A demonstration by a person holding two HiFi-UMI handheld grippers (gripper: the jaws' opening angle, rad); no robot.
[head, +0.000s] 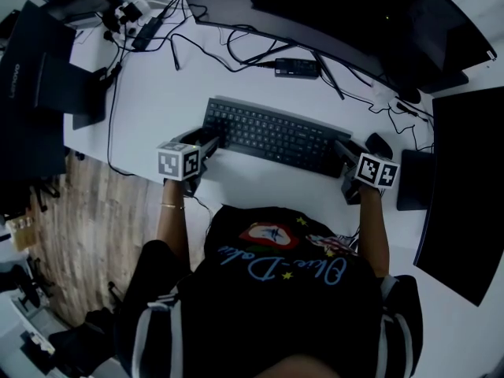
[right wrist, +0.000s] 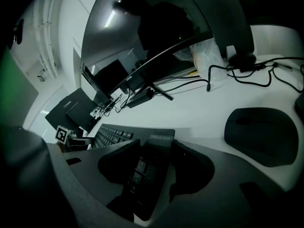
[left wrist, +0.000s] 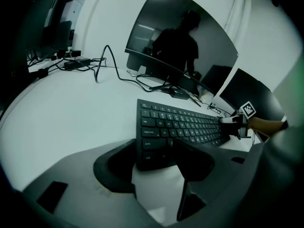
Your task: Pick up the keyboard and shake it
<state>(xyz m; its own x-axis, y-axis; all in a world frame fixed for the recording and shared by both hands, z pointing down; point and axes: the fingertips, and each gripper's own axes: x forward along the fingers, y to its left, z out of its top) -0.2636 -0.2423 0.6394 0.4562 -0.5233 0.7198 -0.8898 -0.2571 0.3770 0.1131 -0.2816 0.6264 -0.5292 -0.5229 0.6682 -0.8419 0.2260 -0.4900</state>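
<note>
A black keyboard (head: 272,136) lies lengthwise across the white desk (head: 157,93) in front of me. My left gripper (head: 209,142) is at its left end. In the left gripper view the jaws (left wrist: 154,158) close in on the keyboard's near left corner (left wrist: 152,151), one on each side. My right gripper (head: 345,156) is at the right end. There the jaws (right wrist: 154,163) pinch the keyboard's end (right wrist: 149,160), which stands tilted between them. Whether the keyboard still rests on the desk, I cannot tell.
A large curved monitor (head: 331,14) stands behind the keyboard, with a power brick (head: 297,68) and cables (head: 236,50) under it. A black mouse (right wrist: 261,134) sits just right of the right gripper. A second dark screen (head: 465,187) is at the right; dark equipment (head: 39,93) sits at the left edge.
</note>
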